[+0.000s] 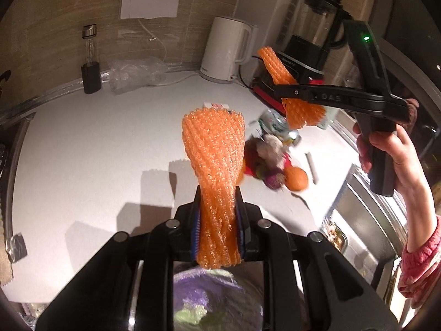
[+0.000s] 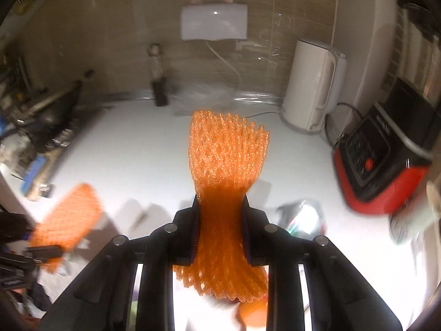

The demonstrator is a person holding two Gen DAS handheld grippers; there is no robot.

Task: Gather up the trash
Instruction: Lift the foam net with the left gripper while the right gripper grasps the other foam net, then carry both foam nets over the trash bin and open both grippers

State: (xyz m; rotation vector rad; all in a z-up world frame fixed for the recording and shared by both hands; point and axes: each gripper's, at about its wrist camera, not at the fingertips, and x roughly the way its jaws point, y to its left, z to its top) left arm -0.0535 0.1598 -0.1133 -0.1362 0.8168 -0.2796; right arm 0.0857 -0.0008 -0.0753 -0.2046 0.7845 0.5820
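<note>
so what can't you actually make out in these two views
- Left wrist view: the trash pile beyond the left foam net is motion-blurred; only an orange and a crushed can read.
- Right wrist view: the left gripper at the left edge is blurred and cut off.
- Right wrist view: the counter clutter is blurred.

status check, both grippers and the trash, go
Left gripper shut on an orange foam net. Right gripper shut on a second foam net. Both lifted off the counter; more trash left there. Nothing blocking.
</note>
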